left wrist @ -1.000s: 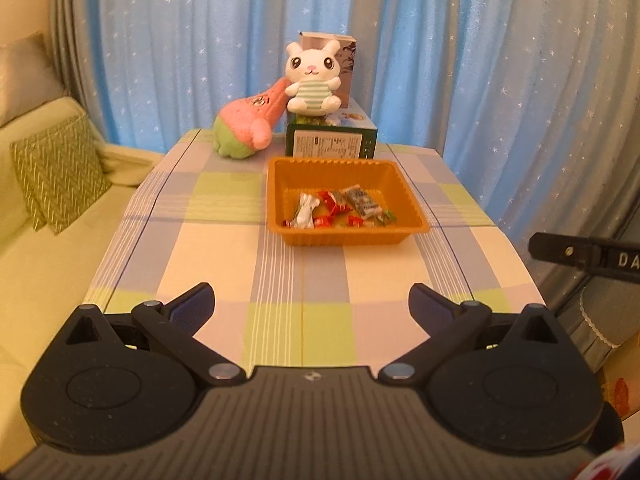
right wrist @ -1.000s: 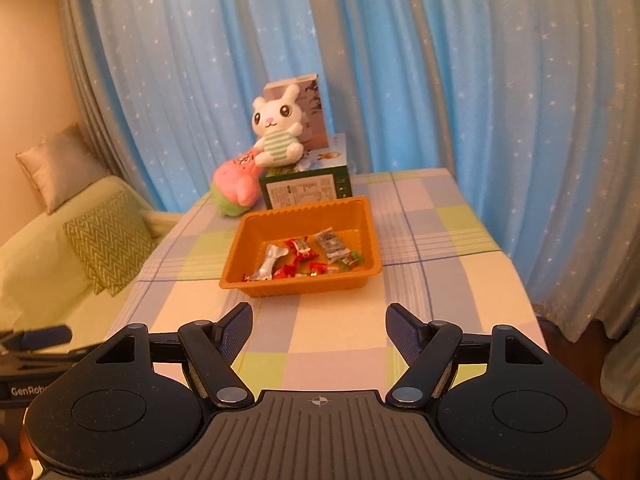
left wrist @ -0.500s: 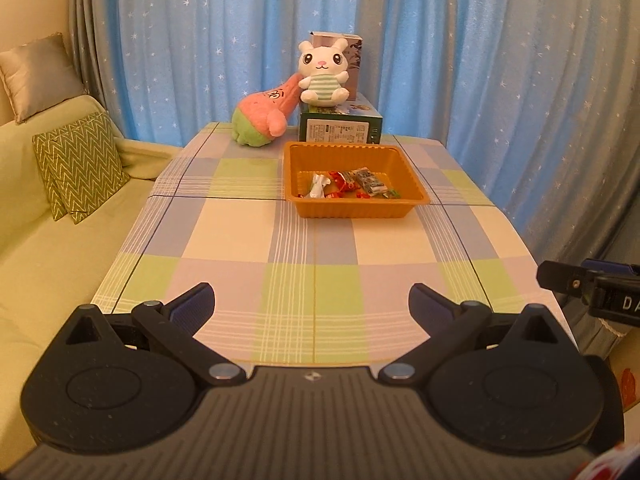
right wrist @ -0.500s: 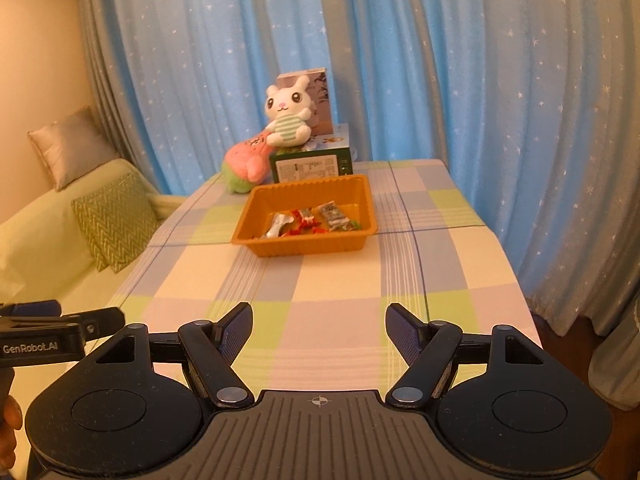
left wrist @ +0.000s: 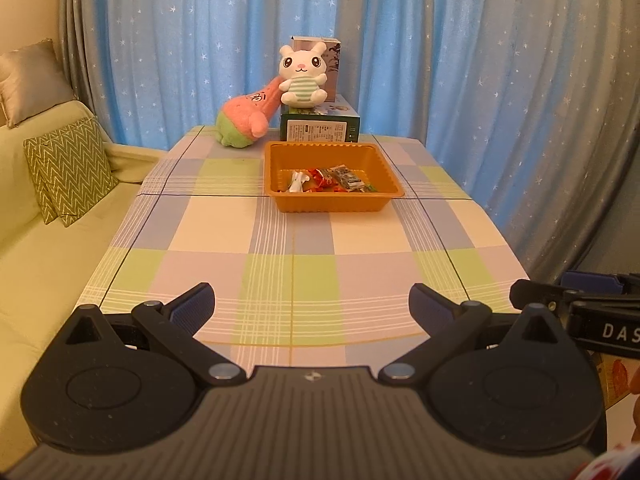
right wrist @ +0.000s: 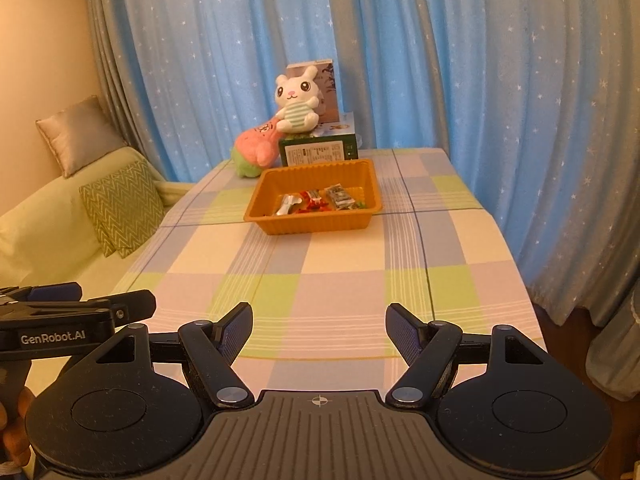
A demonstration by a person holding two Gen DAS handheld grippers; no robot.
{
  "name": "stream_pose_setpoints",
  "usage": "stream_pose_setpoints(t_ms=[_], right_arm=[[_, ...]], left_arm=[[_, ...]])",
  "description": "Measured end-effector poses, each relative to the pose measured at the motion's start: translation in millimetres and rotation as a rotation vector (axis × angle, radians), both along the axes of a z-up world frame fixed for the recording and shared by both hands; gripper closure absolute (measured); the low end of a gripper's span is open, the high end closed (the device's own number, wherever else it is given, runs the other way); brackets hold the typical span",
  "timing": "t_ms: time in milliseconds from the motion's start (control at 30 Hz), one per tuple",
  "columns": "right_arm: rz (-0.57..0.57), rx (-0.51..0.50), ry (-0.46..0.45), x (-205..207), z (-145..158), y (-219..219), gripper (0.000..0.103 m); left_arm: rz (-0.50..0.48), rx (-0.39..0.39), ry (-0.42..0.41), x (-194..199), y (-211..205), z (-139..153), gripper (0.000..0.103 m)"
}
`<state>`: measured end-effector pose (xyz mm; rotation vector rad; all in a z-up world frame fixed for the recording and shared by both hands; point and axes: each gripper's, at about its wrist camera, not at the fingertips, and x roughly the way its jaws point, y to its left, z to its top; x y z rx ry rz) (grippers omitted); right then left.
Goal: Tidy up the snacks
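The left gripper [left wrist: 311, 308] hangs over the near end of the table, its two blue-padded fingers [left wrist: 192, 307] spread wide with nothing between them. The right gripper [right wrist: 319, 331] sits just beside it, also with its jaws well apart and empty; each gripper's body shows at the edge of the other's view.

The orange tray [left wrist: 334, 201] is the landmark. It rests on the checked tablecloth [left wrist: 292, 272] toward the far end of the table, well apart from both grippers. The snacks [left wrist: 330, 179] lie inside it, a small heap of wrapped pieces in red, silver and green against its near wall. No loose wrapper shows on the cloth around the tray.

Just behind the tray stands a green box [left wrist: 319, 130], with a white rabbit plush [left wrist: 302, 76] sitting on top and a taller carton [left wrist: 330, 62] behind the rabbit. To the tray's far left a pink and green plush [left wrist: 246, 122] lies against the box. Left of the table is a pale sofa with a zigzag cushion [left wrist: 68, 172]; blue starred curtains [left wrist: 480, 80] hang behind everything.

Compared with a second ago, both grippers have drawn back from the tray, which now looks smaller and farther away, while their opening is unchanged. With every visible snack in the tray and both grippers empty and retreating, the sorting looks finished or very nearly so.
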<state>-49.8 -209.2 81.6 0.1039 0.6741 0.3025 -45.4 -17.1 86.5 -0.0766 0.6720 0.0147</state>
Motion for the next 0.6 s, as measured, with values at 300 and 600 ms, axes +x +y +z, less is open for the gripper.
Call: stream_pose_setpoints(t_ms=[300,600], right_arm=[[0.002,-0.020,-0.004,-5.9,0.4,3.8,0.030],[0.004,-0.021,-0.010,-3.9,2.1,5.2,0.030]], left_arm=[[-0.006,-0.013,0.010,-5.1,3.2,-3.9,0.000],[-0.008,-0.016,0.005,-5.6,3.8,-3.8,0.000]])
